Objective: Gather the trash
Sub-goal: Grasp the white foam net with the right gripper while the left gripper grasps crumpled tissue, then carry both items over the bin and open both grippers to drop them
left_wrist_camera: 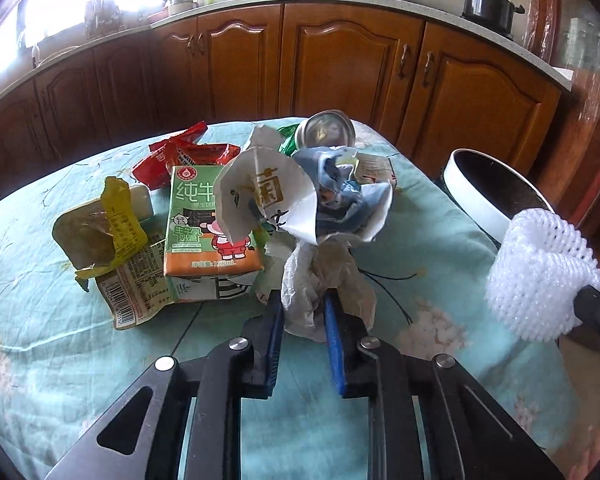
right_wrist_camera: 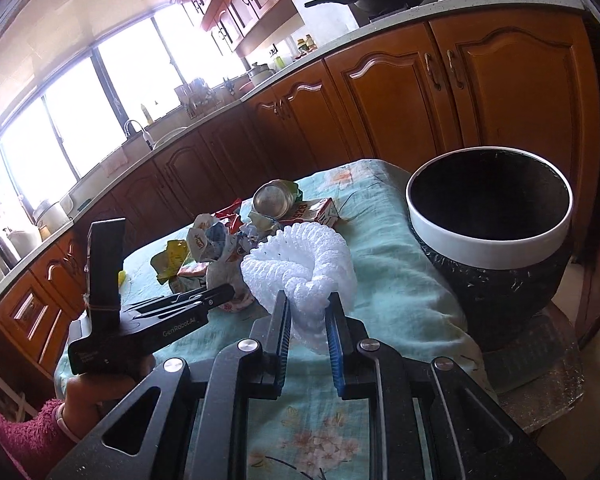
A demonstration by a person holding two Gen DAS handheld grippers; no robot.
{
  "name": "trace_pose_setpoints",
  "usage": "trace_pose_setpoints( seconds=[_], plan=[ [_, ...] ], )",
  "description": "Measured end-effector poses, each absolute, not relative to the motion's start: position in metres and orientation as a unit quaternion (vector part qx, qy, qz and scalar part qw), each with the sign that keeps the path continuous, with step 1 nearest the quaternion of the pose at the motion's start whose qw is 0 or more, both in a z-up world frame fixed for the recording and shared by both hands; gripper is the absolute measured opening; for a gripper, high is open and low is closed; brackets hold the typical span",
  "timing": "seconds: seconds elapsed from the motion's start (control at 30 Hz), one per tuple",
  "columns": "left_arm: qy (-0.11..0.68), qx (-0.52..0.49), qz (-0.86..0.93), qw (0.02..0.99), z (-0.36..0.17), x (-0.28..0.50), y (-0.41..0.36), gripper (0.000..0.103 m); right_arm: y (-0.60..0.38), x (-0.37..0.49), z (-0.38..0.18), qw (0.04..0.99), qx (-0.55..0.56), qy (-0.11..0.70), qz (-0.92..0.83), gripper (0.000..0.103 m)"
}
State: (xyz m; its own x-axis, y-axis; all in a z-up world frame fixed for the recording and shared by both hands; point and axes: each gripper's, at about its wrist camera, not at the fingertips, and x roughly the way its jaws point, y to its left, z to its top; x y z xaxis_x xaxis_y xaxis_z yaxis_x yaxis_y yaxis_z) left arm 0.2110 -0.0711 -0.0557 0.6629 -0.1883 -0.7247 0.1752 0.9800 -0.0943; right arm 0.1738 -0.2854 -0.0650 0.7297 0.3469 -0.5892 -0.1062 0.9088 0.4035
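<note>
Two grippers each hold trash above a counter (left_wrist_camera: 60, 340) draped in a teal floral cloth. Left gripper (left_wrist_camera: 302, 312): jaws clamped on a crumpled paper wad (left_wrist_camera: 300, 200), lifted just in front of a green milk carton (left_wrist_camera: 204, 236), yellow wrappers (left_wrist_camera: 104, 228) and a tipped can (left_wrist_camera: 326, 130). Right gripper (right_wrist_camera: 308, 316): jaws clamped on a white foam net (right_wrist_camera: 304, 268), near the black bin with a white rim (right_wrist_camera: 488, 240) at the counter's right edge.

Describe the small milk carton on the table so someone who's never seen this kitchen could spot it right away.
On the teal floral tablecloth, look into the trash pile left of the crumpled paper wad. The milk carton stands between that wad and a yellow torn wrapper. It alone is a box: green top, orange base, a cartoon figure in red.
</note>
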Motion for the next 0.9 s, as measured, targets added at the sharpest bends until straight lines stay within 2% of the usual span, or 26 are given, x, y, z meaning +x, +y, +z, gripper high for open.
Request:
trace_pose_setpoints(
  seconds=[0.07,0.47,0.9],
  plan=[
    [0.393,-0.010,-0.109,0.913,-0.050,0.201,-0.069,0.010,-0.287,0.170,-0.062,0.915,0.172,0.342,0.124,0.017],
    [0.340,-0.015,-0.183,0.922,-0.006,0.144,-0.078,0.010,-0.307,0.156,-0.047,0.926,0.176,0.317,0.108,0.017],
    [0.346,0.016,-0.230,0.910,-0.008,0.186,-0.139,0.010,-0.365,0.162,-0.046,0.931,0.193,0.307,0.050,0.017]
  ],
)
